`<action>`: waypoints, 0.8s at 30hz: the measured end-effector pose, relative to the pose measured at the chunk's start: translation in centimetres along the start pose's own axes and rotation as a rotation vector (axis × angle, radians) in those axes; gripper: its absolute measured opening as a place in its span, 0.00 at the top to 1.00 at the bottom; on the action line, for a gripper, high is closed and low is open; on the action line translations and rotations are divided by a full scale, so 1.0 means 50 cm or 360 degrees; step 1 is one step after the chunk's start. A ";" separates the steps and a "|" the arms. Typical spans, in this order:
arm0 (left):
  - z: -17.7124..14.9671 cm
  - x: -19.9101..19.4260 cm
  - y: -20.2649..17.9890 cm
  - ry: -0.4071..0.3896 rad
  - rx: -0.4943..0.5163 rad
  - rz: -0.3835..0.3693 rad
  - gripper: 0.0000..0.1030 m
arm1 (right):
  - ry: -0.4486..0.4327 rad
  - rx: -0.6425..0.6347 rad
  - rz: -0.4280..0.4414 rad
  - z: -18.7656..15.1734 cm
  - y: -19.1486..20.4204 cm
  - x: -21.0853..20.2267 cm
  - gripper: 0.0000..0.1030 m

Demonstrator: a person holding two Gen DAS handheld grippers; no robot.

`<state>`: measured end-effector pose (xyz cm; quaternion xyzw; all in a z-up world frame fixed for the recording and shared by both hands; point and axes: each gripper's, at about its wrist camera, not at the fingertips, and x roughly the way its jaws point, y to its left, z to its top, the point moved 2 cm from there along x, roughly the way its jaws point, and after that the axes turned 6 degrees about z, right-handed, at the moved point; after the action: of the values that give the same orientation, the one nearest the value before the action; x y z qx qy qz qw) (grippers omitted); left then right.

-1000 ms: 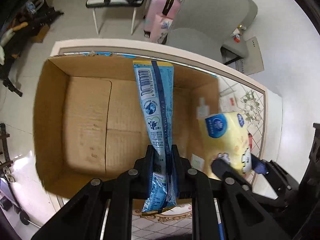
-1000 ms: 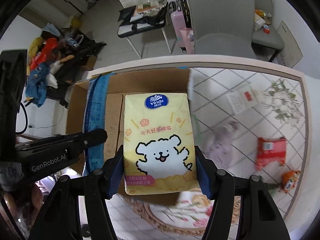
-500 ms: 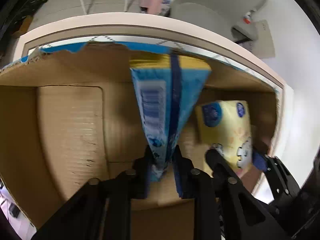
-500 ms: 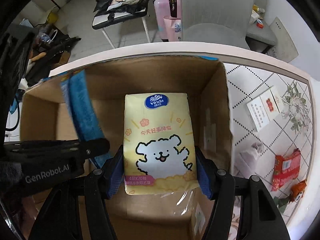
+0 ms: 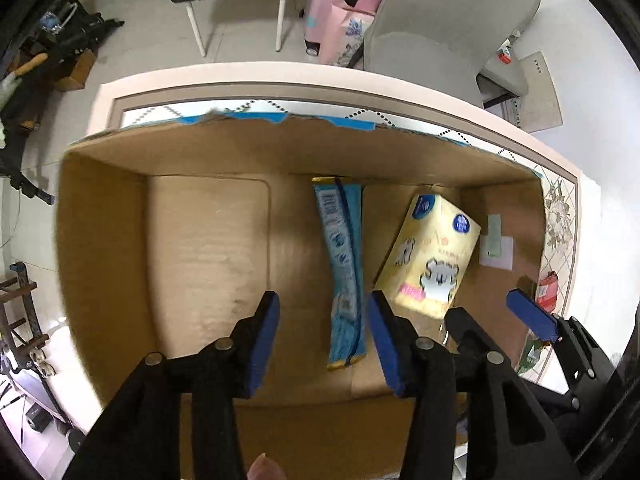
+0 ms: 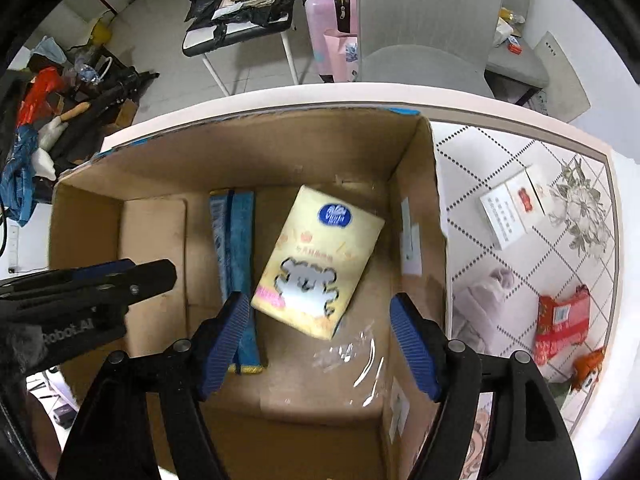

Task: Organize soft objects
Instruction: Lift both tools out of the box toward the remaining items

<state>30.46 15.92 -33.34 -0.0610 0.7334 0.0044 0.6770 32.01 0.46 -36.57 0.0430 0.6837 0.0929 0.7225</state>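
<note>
An open cardboard box (image 5: 100,216) (image 6: 420,184) stands on the table. Inside it a blue tissue pack (image 5: 342,264) (image 6: 234,248) lies on edge, and a yellow tissue pack (image 5: 430,256) (image 6: 320,260) with a white dog print lies tilted and blurred to its right. My left gripper (image 5: 322,340) is open and empty above the box, over the blue pack. My right gripper (image 6: 320,344) is open and empty above the yellow pack; it also shows at the right of the left wrist view (image 5: 496,320).
On the tiled tabletop right of the box lie a white carton (image 6: 516,208), a pale lilac soft item (image 6: 484,292), a red pack (image 6: 560,324) and a small orange toy (image 6: 588,368). A grey chair (image 6: 420,32) and a pink suitcase (image 6: 328,4) stand beyond the table.
Both grippers opened and let go of their packs. The blue and yellow packs dropped into the box, and both grippers rose back above it.
</note>
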 end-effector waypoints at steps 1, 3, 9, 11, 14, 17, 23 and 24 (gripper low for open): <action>-0.014 -0.011 0.005 -0.0014 -0.0003 0.0007 0.57 | 0.0000 0.0000 0.0000 -0.008 -0.001 -0.007 0.27; -0.034 -0.027 0.023 -0.0035 -0.0001 0.0008 0.54 | -0.0002 -0.0005 -0.0010 -0.022 0.008 -0.026 0.26; -0.094 -0.058 0.024 -0.0130 0.0013 0.0124 0.18 | 0.0011 -0.0019 0.0001 -0.080 0.026 -0.069 0.04; -0.112 -0.067 0.029 -0.0164 0.0003 0.0134 0.15 | 0.0017 -0.0029 0.0003 -0.102 0.032 -0.083 0.04; -0.130 -0.079 0.027 -0.0196 -0.0001 0.0159 0.14 | 0.0005 -0.0059 0.0000 -0.139 0.038 -0.107 0.03; -0.168 -0.100 0.025 -0.0236 0.0012 0.0173 0.10 | -0.0007 -0.0065 0.0023 -0.172 0.040 -0.131 0.03; -0.231 -0.155 0.004 -0.0333 0.0020 0.0180 0.06 | -0.0060 -0.0083 0.0082 -0.227 0.041 -0.190 0.03; -0.242 -0.169 -0.003 -0.0356 0.0017 0.0180 0.06 | -0.0069 -0.0081 0.0103 -0.236 0.038 -0.202 0.03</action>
<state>19.11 15.38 -23.94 -0.0151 0.6555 0.0454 0.7536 19.63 -0.38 -27.04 0.0487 0.6636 0.1327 0.7346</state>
